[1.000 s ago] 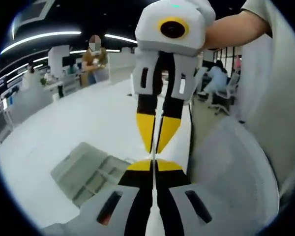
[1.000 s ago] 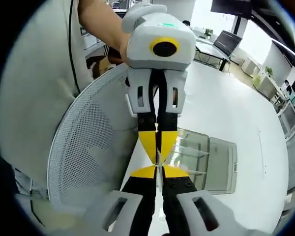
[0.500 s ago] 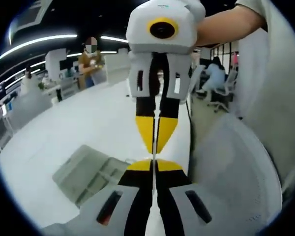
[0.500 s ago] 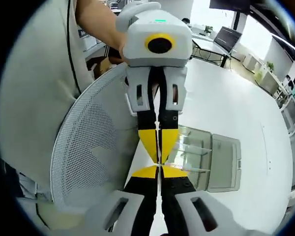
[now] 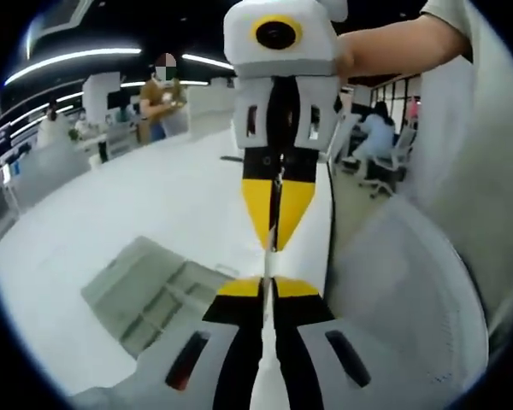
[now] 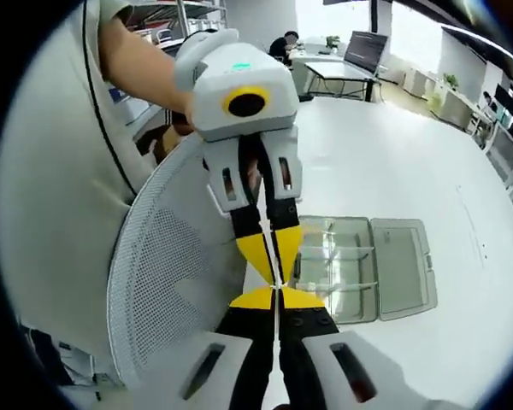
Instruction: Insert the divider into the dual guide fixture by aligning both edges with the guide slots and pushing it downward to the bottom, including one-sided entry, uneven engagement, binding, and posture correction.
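Both yellow-tipped grippers meet tip to tip above the white table [image 5: 85, 222], the left gripper [image 5: 266, 286] and right gripper [image 6: 277, 294] each clamped on an edge of the thin clear plastic divider [image 6: 289, 256]. The grey-green compartmented dual guide fixture [image 6: 372, 269] lies open on the table below, apart from the divider.

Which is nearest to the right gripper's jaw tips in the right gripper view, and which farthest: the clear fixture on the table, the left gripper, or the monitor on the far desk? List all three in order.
1. left gripper: tip to tip, just above.
2. clear fixture: on the white table, to the right.
3. monitor: far desk, top of view.
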`<state>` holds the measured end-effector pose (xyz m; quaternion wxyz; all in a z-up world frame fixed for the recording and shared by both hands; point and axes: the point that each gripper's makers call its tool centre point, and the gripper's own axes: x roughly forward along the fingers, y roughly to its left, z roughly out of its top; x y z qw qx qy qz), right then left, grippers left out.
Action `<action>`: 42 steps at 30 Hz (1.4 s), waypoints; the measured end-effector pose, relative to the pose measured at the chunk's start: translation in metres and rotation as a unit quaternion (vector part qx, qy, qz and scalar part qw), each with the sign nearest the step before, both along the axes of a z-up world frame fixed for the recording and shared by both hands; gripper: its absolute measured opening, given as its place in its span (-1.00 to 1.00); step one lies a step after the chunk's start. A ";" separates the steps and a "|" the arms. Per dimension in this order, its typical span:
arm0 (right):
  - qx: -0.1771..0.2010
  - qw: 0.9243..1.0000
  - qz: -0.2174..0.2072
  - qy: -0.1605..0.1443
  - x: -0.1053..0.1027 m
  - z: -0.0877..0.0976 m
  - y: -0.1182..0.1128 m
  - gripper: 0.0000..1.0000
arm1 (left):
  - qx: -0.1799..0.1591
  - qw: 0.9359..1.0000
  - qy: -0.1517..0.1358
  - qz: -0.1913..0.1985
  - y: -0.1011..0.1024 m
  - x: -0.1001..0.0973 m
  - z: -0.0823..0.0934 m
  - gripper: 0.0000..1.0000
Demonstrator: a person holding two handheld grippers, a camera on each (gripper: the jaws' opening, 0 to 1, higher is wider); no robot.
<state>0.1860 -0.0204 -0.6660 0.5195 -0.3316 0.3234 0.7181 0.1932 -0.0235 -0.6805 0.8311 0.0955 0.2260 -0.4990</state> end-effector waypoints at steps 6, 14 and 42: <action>-0.005 1.000 -0.005 0.000 0.000 -0.001 0.003 -1.00 | 0.005 1.000 0.002 0.003 0.001 0.000 -0.003 -0.97; -0.004 1.000 -0.019 0.010 -0.001 -0.003 0.006 -1.00 | 0.008 1.000 0.014 0.007 0.000 -0.001 -0.009 -0.96; -0.050 0.996 -0.056 -0.043 0.038 -0.015 -0.002 -1.00 | -0.010 0.996 0.022 0.087 0.023 0.008 -0.005 -0.60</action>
